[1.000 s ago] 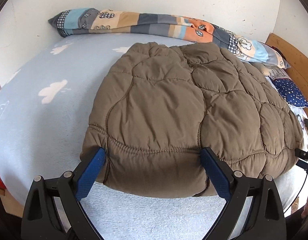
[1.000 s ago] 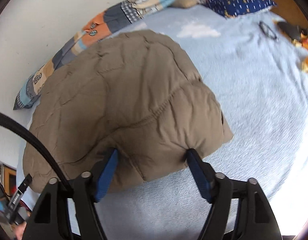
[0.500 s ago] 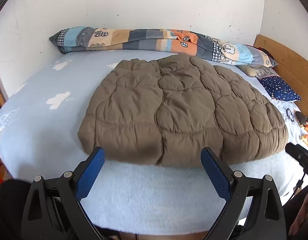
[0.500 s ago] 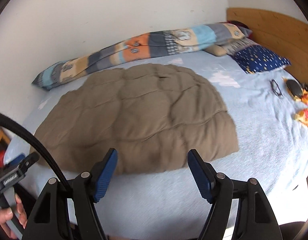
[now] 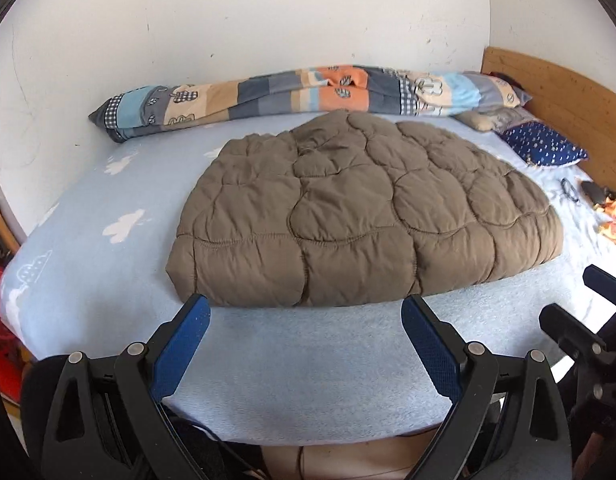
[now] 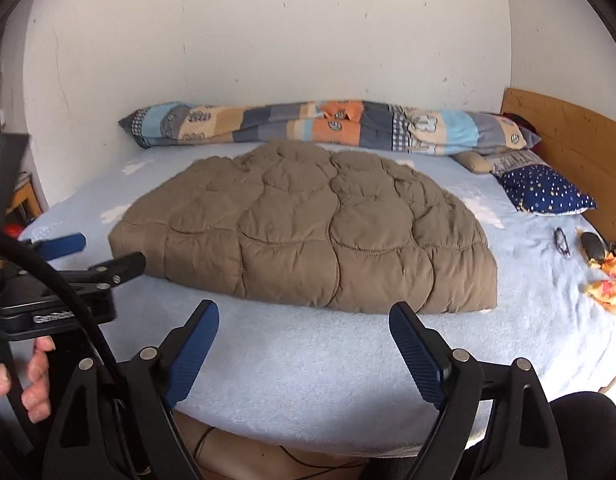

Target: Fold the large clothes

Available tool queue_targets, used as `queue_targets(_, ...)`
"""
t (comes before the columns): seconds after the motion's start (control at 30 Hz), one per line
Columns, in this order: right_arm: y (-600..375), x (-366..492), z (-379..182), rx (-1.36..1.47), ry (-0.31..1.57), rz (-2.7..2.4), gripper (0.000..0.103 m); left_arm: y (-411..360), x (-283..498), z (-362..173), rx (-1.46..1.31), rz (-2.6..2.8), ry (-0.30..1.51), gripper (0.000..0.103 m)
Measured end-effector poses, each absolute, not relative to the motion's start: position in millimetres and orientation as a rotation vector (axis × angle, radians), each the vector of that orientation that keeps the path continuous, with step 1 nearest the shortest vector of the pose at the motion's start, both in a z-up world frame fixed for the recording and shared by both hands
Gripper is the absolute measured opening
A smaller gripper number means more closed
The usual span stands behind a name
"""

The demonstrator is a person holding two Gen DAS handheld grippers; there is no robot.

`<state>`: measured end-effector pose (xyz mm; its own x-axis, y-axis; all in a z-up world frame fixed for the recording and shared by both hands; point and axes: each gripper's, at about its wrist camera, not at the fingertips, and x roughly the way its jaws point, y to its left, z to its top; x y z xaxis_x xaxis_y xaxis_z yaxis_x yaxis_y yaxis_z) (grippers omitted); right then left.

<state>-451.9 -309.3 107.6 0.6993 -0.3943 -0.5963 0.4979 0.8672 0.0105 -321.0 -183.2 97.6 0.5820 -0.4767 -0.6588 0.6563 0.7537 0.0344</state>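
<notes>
On the far left of my right camera I see my left hand point(image 6: 20, 376) holding the left claw point(image 6: 92, 254) from the side. In my left camera the left claw point(image 5: 306, 320) is spread wide with nothing in it. Its blue pads point(image 5: 180, 348) hang over the front of the bed point(image 5: 88, 248), just short of the jacket.

The big brown puffy jacket point(image 5: 360, 216) lies folded in the middle of the light blue bed, flat and on its own. No claw touches it. Behind it, a long striped blanket roll point(image 5: 308, 92) lies along the white wall point(image 5: 248, 12).

My right claw point(image 6: 304, 326) is opening wider, and nothing is between its jaws. It sits near the front edge of the jacket point(image 6: 308, 232) but apart from it.

To the right I see a dark blue pillow point(image 6: 546, 194) with little dots by the wooden headboard point(image 6: 568, 140). Near it, glasses point(image 6: 562, 242) lie on the sheet, and a bit of orange and yellow cloth point(image 6: 608, 288) is at the right edge.
</notes>
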Motion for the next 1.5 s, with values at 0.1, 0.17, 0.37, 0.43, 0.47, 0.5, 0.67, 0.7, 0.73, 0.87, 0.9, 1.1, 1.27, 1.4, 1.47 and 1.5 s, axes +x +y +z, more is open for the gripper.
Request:
queue_targets(0.1,-322,-447,102,0.221,0.641,-0.530,0.090,-184,-319,98,0.285,-0.679,0.665,0.096)
queue_targets(0.17,-327,-446,100,0.250,0.648,-0.553,0.092,-185,-320,98,0.295,-0.685,0.665,0.096)
queue_targets(0.37,-336,-440,93,0.275,0.692,-0.589,0.092,-198,-318,90,0.350,-0.687,0.712,0.096)
queue_targets(0.43,-336,-437,91,0.270,0.699,-0.588,0.092,-200,-319,90,0.361,-0.682,0.714,0.096)
queue_targets(0.47,-335,-437,91,0.267,0.700,-0.587,0.092,-201,-319,89,0.361,-0.681,0.718,0.096)
queue_targets(0.5,-335,-437,91,0.264,0.700,-0.585,0.092,-202,-319,89,0.363,-0.677,0.722,0.096)
queue_targets(0.67,-336,-437,89,0.271,0.704,-0.584,0.093,-203,-316,88,0.371,-0.662,0.736,0.096)
queue_targets(0.7,-337,-437,89,0.274,0.704,-0.585,0.093,-203,-316,88,0.371,-0.661,0.739,0.096)
queue_targets(0.73,-337,-437,89,0.275,0.703,-0.585,0.093,-203,-316,88,0.371,-0.659,0.740,0.096)
queue_targets(0.87,-337,-437,89,0.276,0.707,-0.580,0.093,-204,-317,89,0.382,-0.657,0.744,0.096)
queue_targets(0.9,-337,-437,89,0.276,0.707,-0.578,0.093,-204,-317,90,0.383,-0.655,0.743,0.096)
queue_targets(1.1,-337,-438,88,0.283,0.703,-0.582,0.093,-204,-317,91,0.390,-0.645,0.732,0.096)
queue_targets(1.27,-339,-439,88,0.294,0.702,-0.586,0.093,-204,-314,91,0.395,-0.624,0.740,0.096)
queue_targets(1.4,-341,-440,87,0.300,0.707,-0.584,0.093,-202,-312,91,0.390,-0.611,0.740,0.096)
queue_targets(1.47,-342,-440,86,0.304,0.713,-0.584,0.093,-202,-311,91,0.390,-0.612,0.746,0.096)
queue_targets(1.5,-342,-439,86,0.305,0.714,-0.585,0.093,-202,-310,91,0.395,-0.605,0.748,0.096)
